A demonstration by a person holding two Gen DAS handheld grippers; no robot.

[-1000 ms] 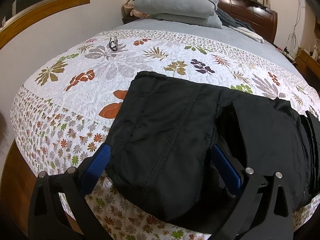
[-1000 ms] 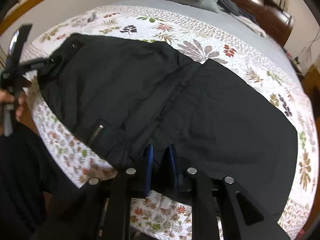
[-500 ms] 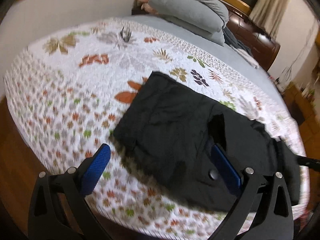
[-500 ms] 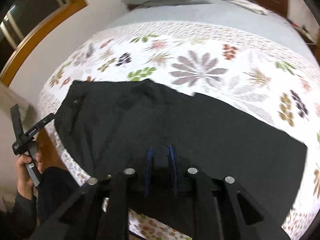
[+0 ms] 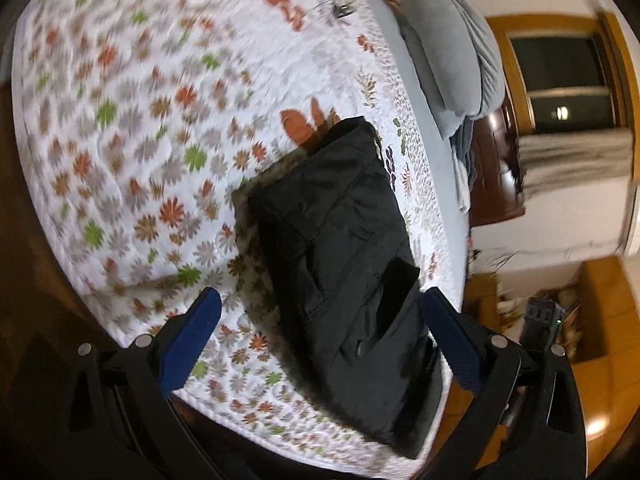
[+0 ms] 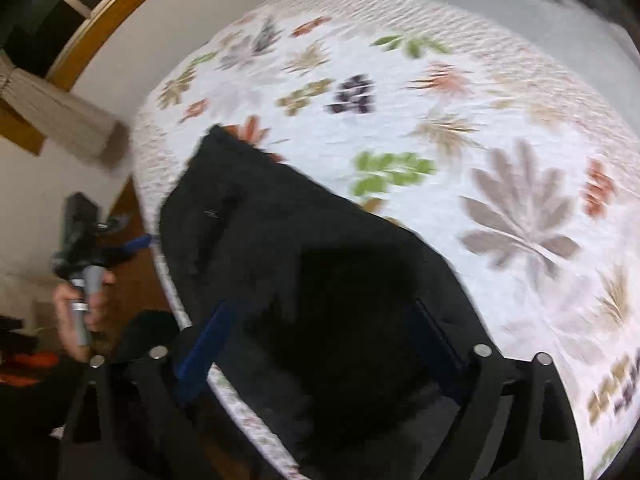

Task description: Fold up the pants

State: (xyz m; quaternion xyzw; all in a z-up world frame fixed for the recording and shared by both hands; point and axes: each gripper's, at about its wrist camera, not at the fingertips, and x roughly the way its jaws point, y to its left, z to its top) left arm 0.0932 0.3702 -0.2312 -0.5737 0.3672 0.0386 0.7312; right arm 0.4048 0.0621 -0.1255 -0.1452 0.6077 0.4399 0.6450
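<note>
My main worry is the near edge of the bed: the folded black pants (image 5: 340,256) lie close to the quilt's (image 5: 132,128) border, and one end of the bundle, the end below my left gripper's (image 5: 318,330) right finger, reaches right to that border, so a careless nudge or a drag from either gripper could, I judge, pull the stack over the side or spring the layers open. Both views are smeared with motion, which makes it hard for me to judge contact, and a blind close could pinch only the top layer and peel it back. On the left, I see the blue-padded fingers (image 5: 188,326) spread wide with nothing between them; the pants sit ahead of the jaws and a little toward the right finger, apparently not touched. On the right gripper (image 6: 320,340), the jaws are also apart, straddling the dark cloth, which fills the gap between them and runs forward and leftward; whether the pads actually touch the fabric I cannot tell. The grey pillows (image 5: 448,60) lie far ahead, well clear.
</note>
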